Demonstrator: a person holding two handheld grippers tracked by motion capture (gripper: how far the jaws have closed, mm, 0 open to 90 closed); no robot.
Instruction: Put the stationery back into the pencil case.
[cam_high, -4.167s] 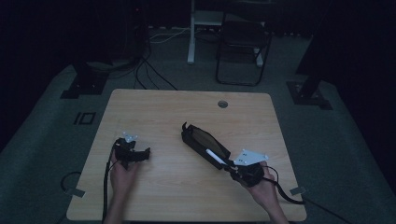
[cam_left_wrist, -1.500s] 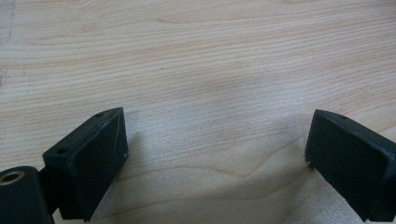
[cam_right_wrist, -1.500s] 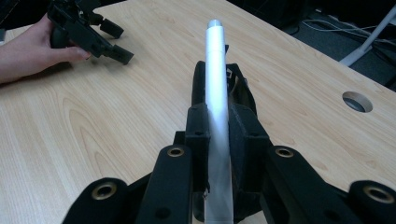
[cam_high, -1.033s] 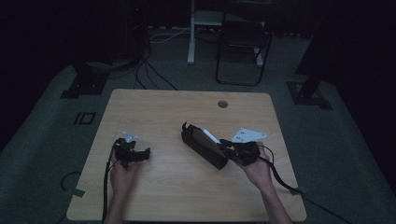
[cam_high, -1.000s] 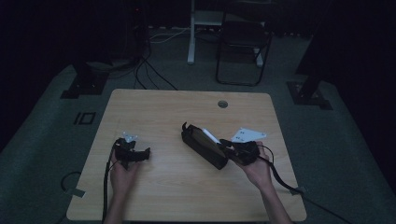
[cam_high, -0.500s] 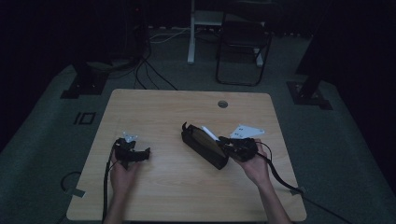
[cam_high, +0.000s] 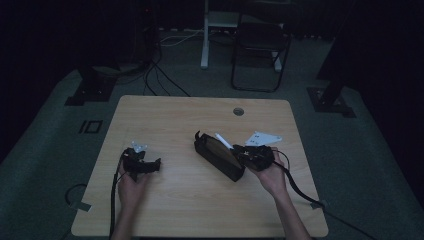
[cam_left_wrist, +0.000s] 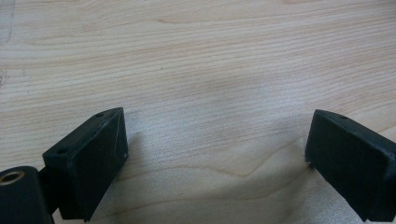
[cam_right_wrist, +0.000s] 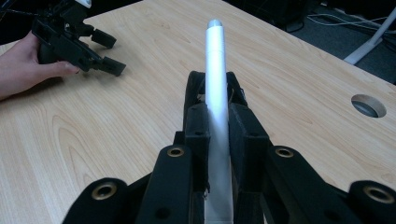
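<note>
Since the earlier view the right tool (cam_high: 239, 153) has travelled up the desk (cam_high: 175, 120), away from the person's edge, carrying a white pen (cam_right_wrist: 218, 116) with it; it now sits at the near end of the black case (cam_high: 218, 155). Its jaws pinch the pen, which juts over the case (tip pointing toward the desk's round hole (cam_high: 238, 111)). Well left of the case, the left tool (cam_high: 156, 163) rests on the desk, jaws spread wide.
</note>
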